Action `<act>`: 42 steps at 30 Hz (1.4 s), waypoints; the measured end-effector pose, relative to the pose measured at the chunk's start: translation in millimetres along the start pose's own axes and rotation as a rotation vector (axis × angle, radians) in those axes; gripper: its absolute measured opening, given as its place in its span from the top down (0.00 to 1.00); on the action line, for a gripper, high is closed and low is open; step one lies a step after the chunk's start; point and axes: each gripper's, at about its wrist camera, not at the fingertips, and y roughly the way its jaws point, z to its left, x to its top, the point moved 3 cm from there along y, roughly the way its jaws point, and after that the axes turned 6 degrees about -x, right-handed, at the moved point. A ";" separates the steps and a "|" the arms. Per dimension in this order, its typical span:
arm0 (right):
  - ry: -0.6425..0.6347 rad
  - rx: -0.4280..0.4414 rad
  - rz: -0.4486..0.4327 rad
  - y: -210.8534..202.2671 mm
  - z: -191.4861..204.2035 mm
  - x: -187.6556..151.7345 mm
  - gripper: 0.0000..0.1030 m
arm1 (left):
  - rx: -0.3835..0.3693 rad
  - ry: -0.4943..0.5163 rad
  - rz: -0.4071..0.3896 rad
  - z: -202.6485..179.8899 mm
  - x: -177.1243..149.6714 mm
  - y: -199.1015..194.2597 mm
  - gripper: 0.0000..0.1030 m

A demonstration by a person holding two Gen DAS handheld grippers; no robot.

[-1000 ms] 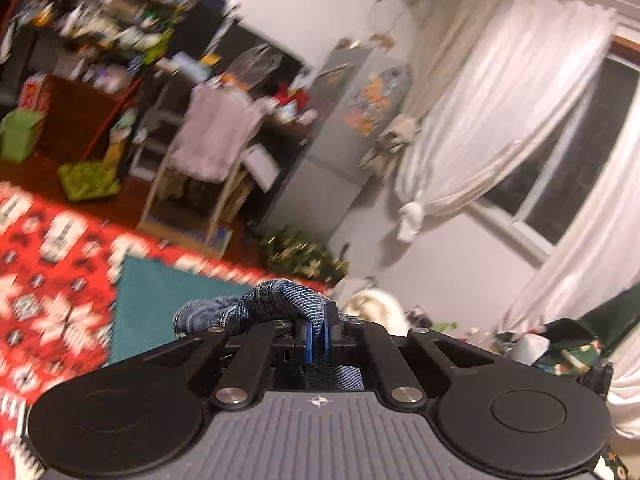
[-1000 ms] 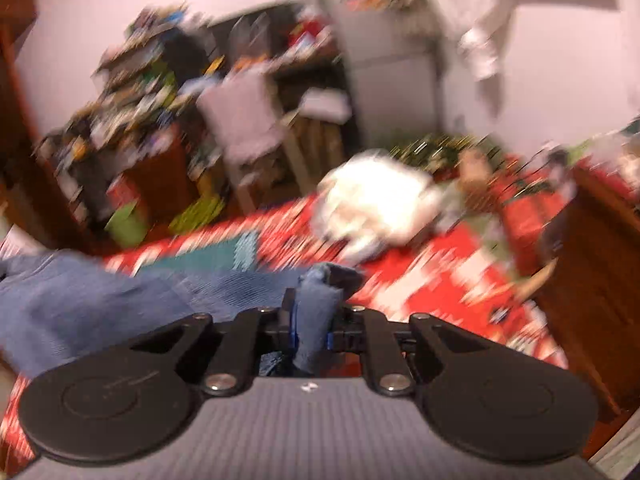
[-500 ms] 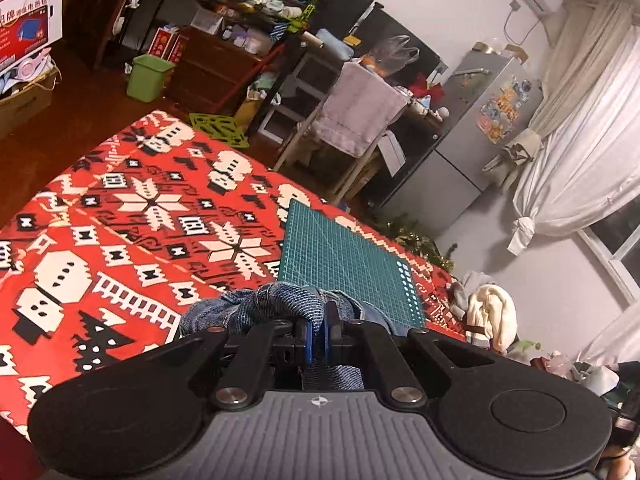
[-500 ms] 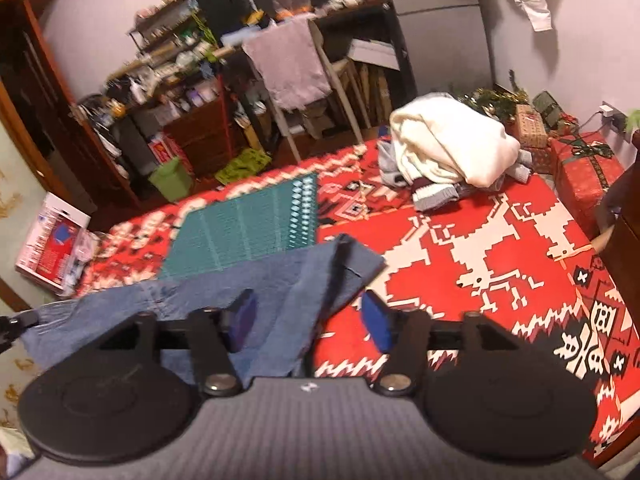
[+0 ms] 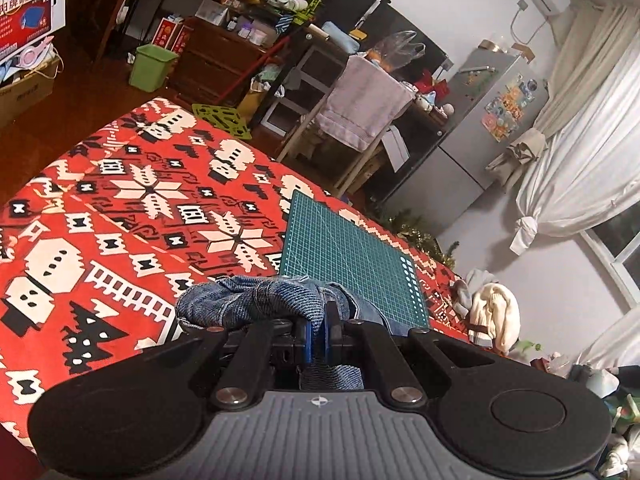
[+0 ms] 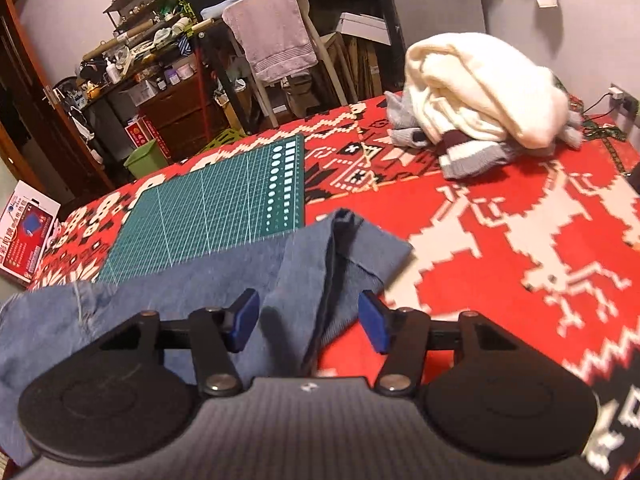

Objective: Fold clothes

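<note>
The blue jeans (image 6: 168,320) lie across the red patterned blanket (image 6: 500,240), overlapping the near edge of the green cutting mat (image 6: 216,216). The left gripper (image 5: 316,332) has its 2 blue pads clenched on a bunched fold of the denim. The right gripper (image 6: 308,320) hangs over the leg end with jaws spread wide, grasping nothing. A pile of white and grey clothes (image 6: 480,96) sits well apart.
</note>
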 end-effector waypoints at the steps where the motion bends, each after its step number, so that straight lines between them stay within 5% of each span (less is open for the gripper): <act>1: 0.001 0.003 0.000 7.3 0.7 1.9 0.48 | 0.000 -0.004 0.001 0.6 -0.3 0.6 0.95; 6: -0.019 0.013 0.031 29.1 5.5 7.8 0.80 | 0.005 -0.010 0.004 2.6 -0.3 4.6 0.95; 7: -0.035 0.016 0.027 24.5 7.9 7.7 0.94 | 0.007 -0.011 0.004 3.3 -0.2 5.4 0.95; 19: -0.150 0.181 0.068 -104.1 30.9 -37.2 1.00 | -0.028 -0.006 0.024 2.5 8.6 19.2 0.95; 23: -0.155 0.250 0.144 -131.6 46.4 -71.3 1.00 | -0.053 0.007 0.033 -2.9 10.0 21.2 0.95; 28: -0.199 0.194 0.149 -136.4 55.1 -92.4 1.00 | -0.054 0.001 0.040 0.4 9.6 21.9 0.95; 36: -0.122 0.069 0.020 -115.3 17.4 -30.3 0.85 | -0.070 -0.054 0.046 10.3 4.9 18.5 0.94; 38: -0.123 0.040 0.000 -104.9 12.2 -18.5 0.71 | -0.077 -0.063 0.049 9.6 3.2 19.7 0.89; 42: -0.119 0.065 -0.022 -89.5 10.7 -5.2 0.64 | -0.083 -0.072 0.063 7.8 -1.2 24.2 0.72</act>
